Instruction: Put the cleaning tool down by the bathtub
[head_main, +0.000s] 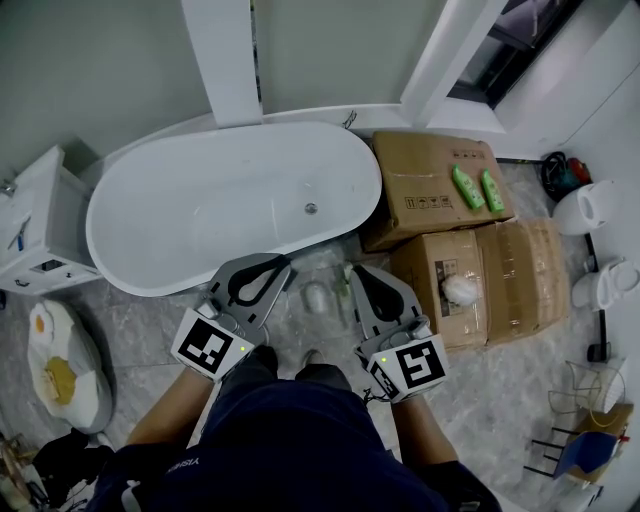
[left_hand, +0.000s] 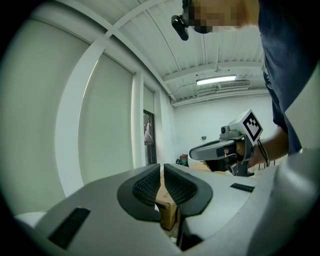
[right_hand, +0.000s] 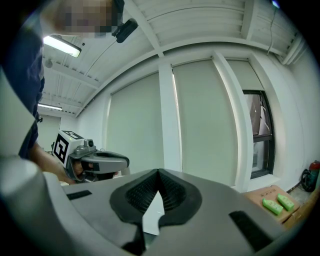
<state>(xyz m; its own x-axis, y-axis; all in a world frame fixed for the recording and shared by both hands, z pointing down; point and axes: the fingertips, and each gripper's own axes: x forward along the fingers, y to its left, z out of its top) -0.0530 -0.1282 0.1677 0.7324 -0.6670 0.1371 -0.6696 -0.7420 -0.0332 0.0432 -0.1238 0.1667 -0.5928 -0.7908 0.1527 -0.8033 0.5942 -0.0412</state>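
Note:
The white oval bathtub (head_main: 150, 275) lies ahead of me in the head view. On the marble floor at its front edge rests a small pale, see-through object (head_main: 316, 296); I cannot tell what it is. My left gripper (head_main: 283, 262) (left_hand: 161, 166) is held low over the floor in front of the tub, its jaws together with nothing between them. My right gripper (head_main: 352, 270) (right_hand: 158, 171) sits beside it, to the right of the pale object, shut and empty. Each gripper also appears in the other's view: the right gripper (left_hand: 192, 152) and the left gripper (right_hand: 125, 161).
Cardboard boxes (head_main: 430, 185) (head_main: 500, 280) stand right of the tub, two green bottles (head_main: 478, 188) on the far one and a white bundle (head_main: 461, 290) on the near one. A white cabinet (head_main: 40, 220) stands left. White appliances (head_main: 590, 210) and a wire rack (head_main: 585, 400) sit at the right.

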